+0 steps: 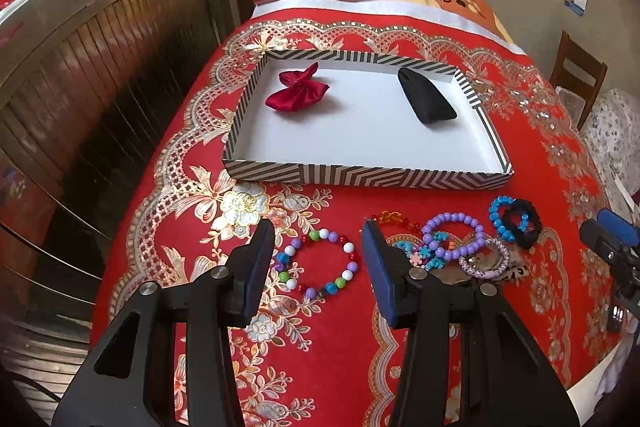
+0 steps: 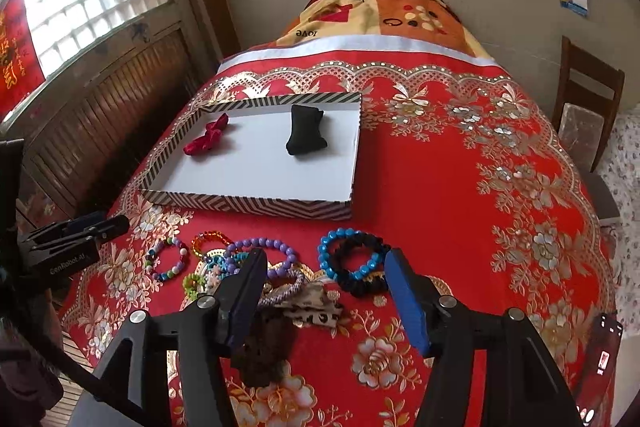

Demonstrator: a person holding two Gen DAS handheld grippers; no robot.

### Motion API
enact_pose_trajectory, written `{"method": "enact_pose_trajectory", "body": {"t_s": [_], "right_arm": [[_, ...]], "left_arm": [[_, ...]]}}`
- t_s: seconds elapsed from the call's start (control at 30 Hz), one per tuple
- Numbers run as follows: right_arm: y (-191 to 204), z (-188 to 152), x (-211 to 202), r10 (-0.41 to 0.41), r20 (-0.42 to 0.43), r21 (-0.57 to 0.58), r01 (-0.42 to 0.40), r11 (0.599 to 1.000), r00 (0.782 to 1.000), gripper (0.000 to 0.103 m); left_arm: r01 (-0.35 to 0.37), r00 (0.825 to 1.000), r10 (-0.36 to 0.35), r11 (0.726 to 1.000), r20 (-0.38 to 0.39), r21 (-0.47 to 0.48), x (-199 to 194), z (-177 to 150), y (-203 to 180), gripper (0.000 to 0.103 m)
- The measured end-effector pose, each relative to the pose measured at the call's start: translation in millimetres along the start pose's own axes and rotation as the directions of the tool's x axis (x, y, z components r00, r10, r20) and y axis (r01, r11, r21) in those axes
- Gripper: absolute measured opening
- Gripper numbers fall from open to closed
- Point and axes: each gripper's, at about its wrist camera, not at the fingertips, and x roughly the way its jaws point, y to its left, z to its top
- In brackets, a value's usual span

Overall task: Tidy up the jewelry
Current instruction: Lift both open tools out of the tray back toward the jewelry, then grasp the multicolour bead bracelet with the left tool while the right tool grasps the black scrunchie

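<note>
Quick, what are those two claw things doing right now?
Left gripper: open, holding nothing.
Right gripper: open, holding nothing.

The left gripper (image 1: pixel 318 231) hangs with jaws wide apart over a multicolored bead bracelet (image 1: pixel 318 264) on the red floral cloth (image 1: pixel 420 327). Beyond, a striped tray (image 1: pixel 360 175) holds a red pouch (image 1: pixel 297 89) and a black pouch (image 1: pixel 426 95).

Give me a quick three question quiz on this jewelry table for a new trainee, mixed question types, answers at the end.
1. True or false: the striped tray already holds bracelets.
2. Which bracelet lies between the left gripper's fingers? A) multicolored bead bracelet B) purple bead bracelet C) blue bead bracelet
3. Fill in: beside the red pouch in the tray lies a ____ pouch.

Key: 1 false; 2 A; 3 black.
</note>
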Motion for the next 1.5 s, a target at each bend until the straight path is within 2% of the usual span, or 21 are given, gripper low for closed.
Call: {"method": "enact_pose_trajectory", "body": {"t_s": [0.23, 0.7, 1.03, 1.2, 1.4, 1.5], "right_arm": [[-2, -9, -2, -0.001, -0.006, 0.016, 0.002, 1.000, 1.000, 0.059], [-3, -13, 0, 0.002, -0.016, 0.028, -0.002, 1.000, 1.000, 0.059], [-3, -12, 0, 0.007, -0.012, 0.030, -0.007, 1.000, 1.000, 0.059], [-7, -10, -2, 0.000, -0.009, 0.033, 0.001, 0.999, 1.000, 0.059], [-17, -12, -2, -0.009, -0.019, 0.048, 0.010, 0.999, 1.000, 0.060], [-22, -12, -1, -0.007, -0.022, 0.058, 0.008, 0.998, 1.000, 0.061]], "left_arm": [[-0.041, 0.999, 0.041, 0.999, 0.011, 0.014, -1, -8, 0, 0.044], [-0.012, 1.000, 0.011, 1.000, -0.007, -0.024, -7, -29, 0, 0.044], [0.063, 0.989, -0.054, 0.996, -0.138, 0.063, -5, -53, -23, 0.044], [0.084, 0.990, -0.078, 0.995, -0.121, 0.052, -13, -52, -23, 0.044], [0.059, 0.995, -0.053, 0.996, -0.082, 0.070, -21, -50, -26, 0.044], [0.069, 0.994, -0.063, 0.995, -0.092, 0.072, -19, -49, -27, 0.044]]}}
